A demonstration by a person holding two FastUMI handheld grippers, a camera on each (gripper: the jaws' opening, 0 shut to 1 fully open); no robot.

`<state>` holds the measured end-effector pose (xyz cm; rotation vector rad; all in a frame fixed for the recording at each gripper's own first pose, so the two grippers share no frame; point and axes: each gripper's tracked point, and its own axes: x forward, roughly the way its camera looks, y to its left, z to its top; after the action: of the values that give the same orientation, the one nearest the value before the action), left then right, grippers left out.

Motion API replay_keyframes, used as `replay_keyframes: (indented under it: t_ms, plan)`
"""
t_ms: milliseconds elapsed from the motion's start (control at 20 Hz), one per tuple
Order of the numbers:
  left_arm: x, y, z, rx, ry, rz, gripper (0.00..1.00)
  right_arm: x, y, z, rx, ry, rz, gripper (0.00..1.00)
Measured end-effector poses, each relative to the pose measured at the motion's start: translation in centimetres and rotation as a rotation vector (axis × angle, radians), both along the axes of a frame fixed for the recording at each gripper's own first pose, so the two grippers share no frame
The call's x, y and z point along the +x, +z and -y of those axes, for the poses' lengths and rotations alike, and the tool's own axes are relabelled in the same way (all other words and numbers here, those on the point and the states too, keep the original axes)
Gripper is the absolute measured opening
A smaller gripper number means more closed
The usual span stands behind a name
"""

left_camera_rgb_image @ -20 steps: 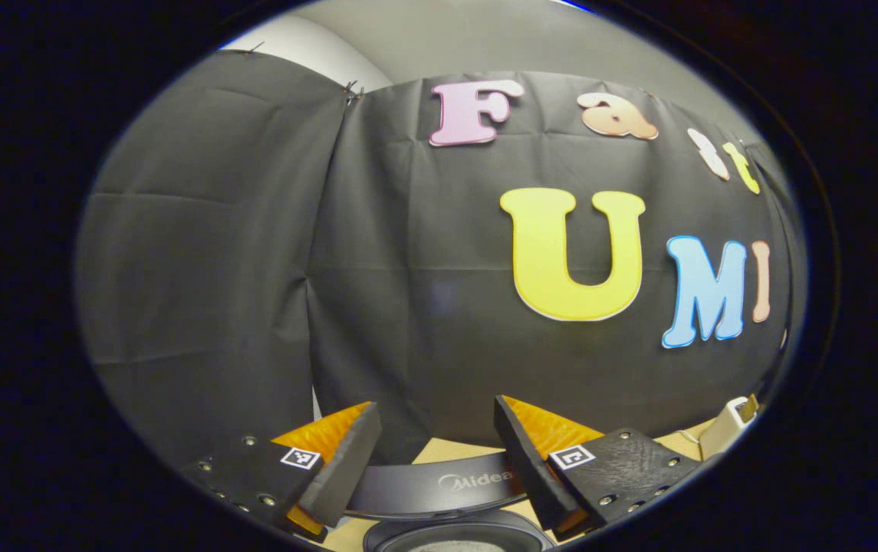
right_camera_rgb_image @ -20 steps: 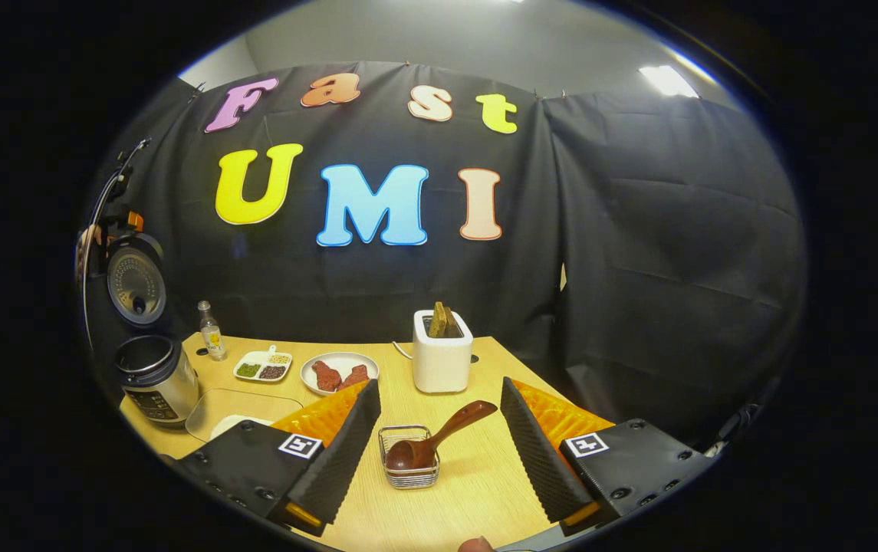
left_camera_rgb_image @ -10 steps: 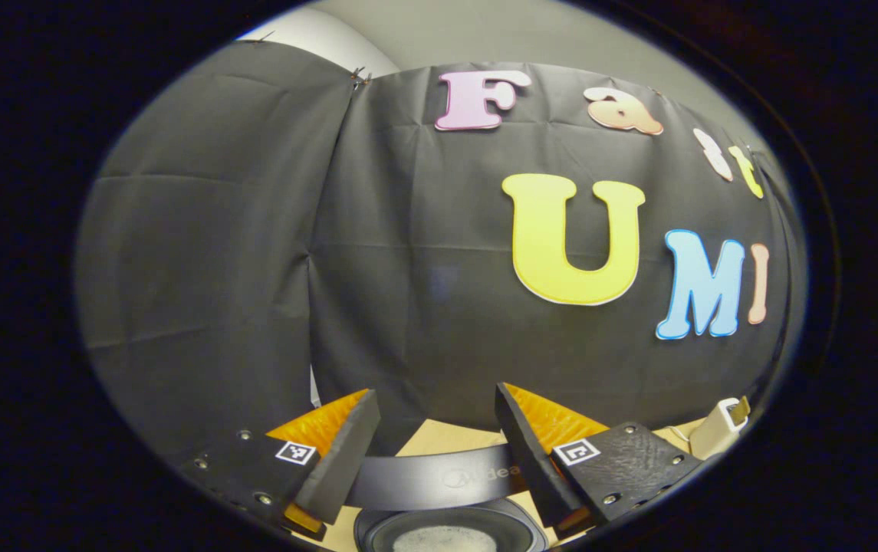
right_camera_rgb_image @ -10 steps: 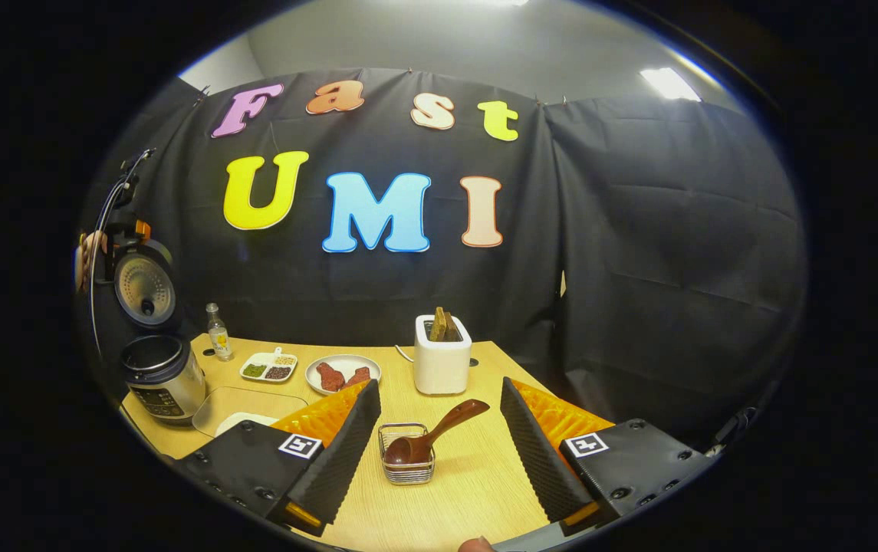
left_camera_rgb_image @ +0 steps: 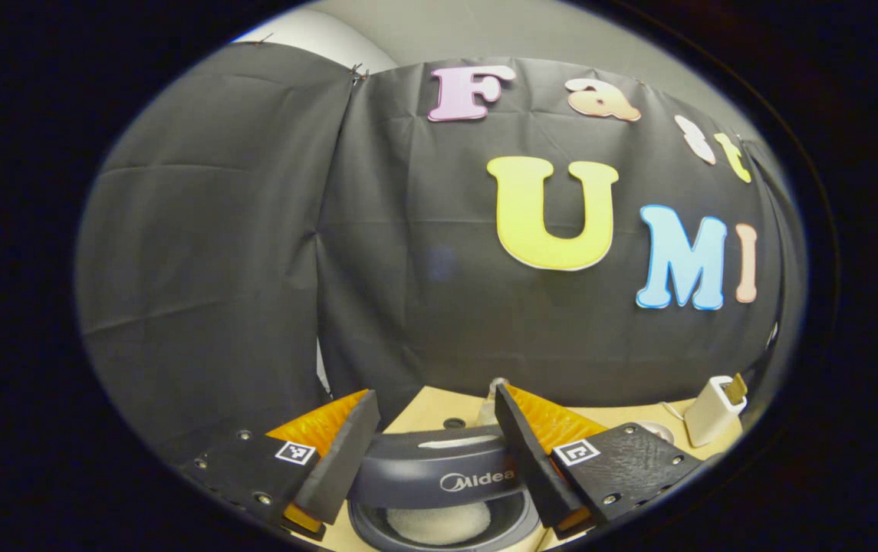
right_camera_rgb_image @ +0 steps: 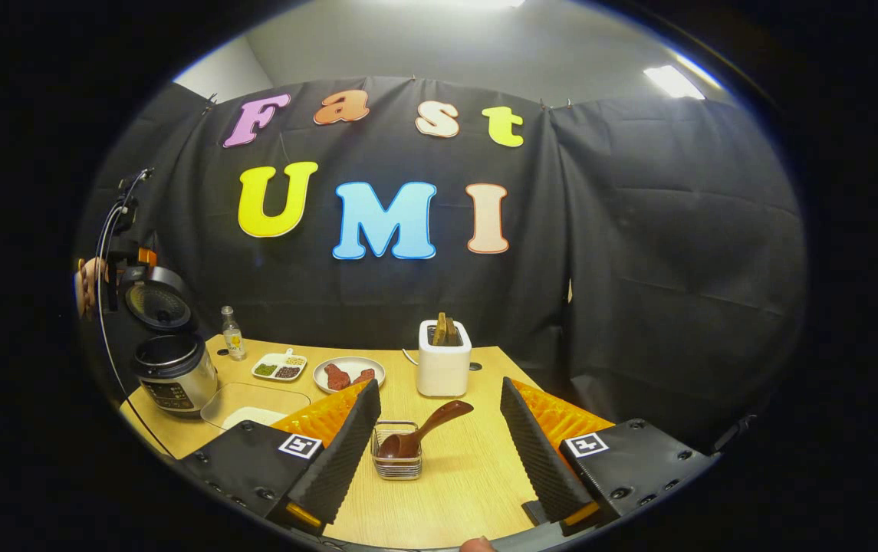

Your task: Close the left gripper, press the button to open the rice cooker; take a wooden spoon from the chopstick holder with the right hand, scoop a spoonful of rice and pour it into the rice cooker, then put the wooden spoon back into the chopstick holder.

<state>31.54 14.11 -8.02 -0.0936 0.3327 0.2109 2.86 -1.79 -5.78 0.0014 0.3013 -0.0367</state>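
In the left gripper view my left gripper [left_camera_rgb_image: 435, 452] is open, and the dark rice cooker lid [left_camera_rgb_image: 439, 468] lies between its fingers. Below the lid, white rice shows in the pot [left_camera_rgb_image: 439, 523]. Whether the fingers touch the lid I cannot tell. In the right gripper view the rice cooker [right_camera_rgb_image: 174, 372] stands at the table's far left with its lid [right_camera_rgb_image: 156, 303] half tipped down. A hand [right_camera_rgb_image: 86, 285] is beside the lid. My right gripper [right_camera_rgb_image: 439, 452] is open and holds nothing. Just ahead of it, the wooden spoon [right_camera_rgb_image: 422, 432] rests in the wire chopstick holder [right_camera_rgb_image: 396, 464].
A clear rice container [right_camera_rgb_image: 254, 405] sits right of the cooker. Behind it are a small bottle [right_camera_rgb_image: 232, 333], a divided dish [right_camera_rgb_image: 279, 366], a plate of red food [right_camera_rgb_image: 349, 374] and a white toaster [right_camera_rgb_image: 444, 360]. A cable hangs along the left edge.
The cooker lid has tipped down from upright, and more of it and the pot shows between the left fingers. The right gripper has drawn back slightly from the holder.
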Motion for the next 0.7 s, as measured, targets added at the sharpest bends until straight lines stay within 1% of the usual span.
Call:
replay_keyframes:
  t_ms: [50,100,150,250,300,450,500,550,600,650,700]
  plan:
    - [-0.9,-0.7,0.4,0.000,-0.001,-0.011,0.96,-0.2,0.1,0.4,-0.001,0.003,0.002,0.94]
    - [-1.8,-1.6,0.9,0.001,-0.003,-0.023,0.96,-0.3,0.1,0.8,-0.002,0.006,0.004,0.99]
    - [-2.7,-2.4,1.2,0.002,-0.004,-0.034,0.94,-0.6,0.1,1.2,-0.003,0.007,0.004,0.99]
    - [-4.3,-4.3,2.0,0.002,-0.009,-0.064,0.94,-1.0,-0.1,1.8,-0.003,0.011,0.002,0.99]
    - [-5.1,-5.2,2.4,-0.001,-0.010,-0.079,0.96,-1.2,-0.2,2.1,-0.003,0.012,-0.001,0.99]
    - [-7.0,-7.5,3.0,0.004,-0.016,-0.111,0.99,-1.7,-0.3,3.2,-0.008,0.009,-0.002,0.99]
    - [-7.6,-8.2,3.3,0.006,-0.015,-0.121,0.96,-1.8,-0.3,3.5,-0.006,0.006,-0.003,0.99]
    - [-8.0,-8.7,3.5,0.010,-0.014,-0.126,0.97,-2.0,-0.4,3.7,-0.004,0.003,-0.003,0.99]
    - [-8.3,-9.0,3.6,0.020,-0.015,-0.126,0.94,-2.1,-0.4,3.9,-0.003,0.000,-0.005,0.99]
    - [-8.5,-9.3,3.6,0.025,-0.014,-0.126,0.94,-2.3,-0.5,4.1,-0.003,-0.002,-0.007,0.99]
    - [-8.6,-9.5,3.7,0.026,-0.012,-0.126,0.96,-2.5,-0.6,4.4,-0.004,-0.005,-0.009,0.99]
